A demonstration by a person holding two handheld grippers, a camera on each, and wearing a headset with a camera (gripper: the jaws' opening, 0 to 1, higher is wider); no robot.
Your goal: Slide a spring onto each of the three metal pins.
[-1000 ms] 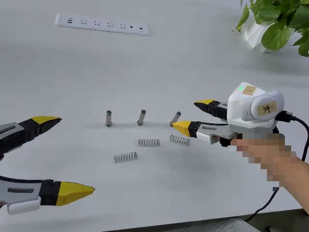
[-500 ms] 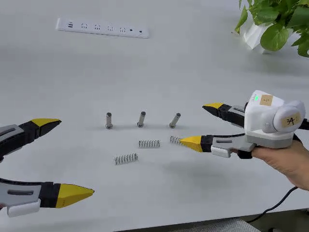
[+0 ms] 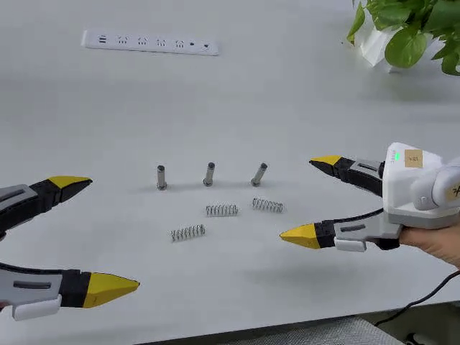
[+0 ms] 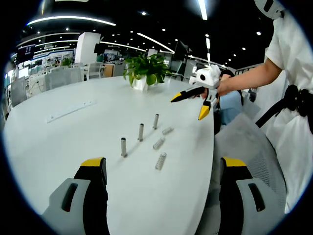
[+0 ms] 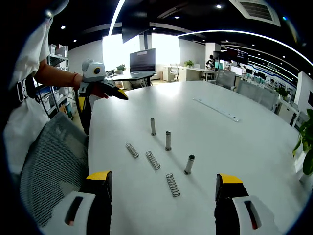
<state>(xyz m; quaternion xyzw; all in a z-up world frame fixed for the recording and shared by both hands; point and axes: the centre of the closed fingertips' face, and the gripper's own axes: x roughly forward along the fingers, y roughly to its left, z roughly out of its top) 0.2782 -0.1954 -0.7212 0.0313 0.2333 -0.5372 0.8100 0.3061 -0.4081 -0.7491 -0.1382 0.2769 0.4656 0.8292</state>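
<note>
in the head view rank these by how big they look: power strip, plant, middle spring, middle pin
1. power strip, the longest.
2. plant, but the picture's edge crops it, so its place against the strip is unsure.
3. middle spring and middle pin: both small, too alike to rank.

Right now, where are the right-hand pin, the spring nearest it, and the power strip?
right-hand pin (image 3: 259,175), head view, middle of its shaft.
spring nearest it (image 3: 267,206), head view, middle coils.
power strip (image 3: 149,42), head view, its top face.
</note>
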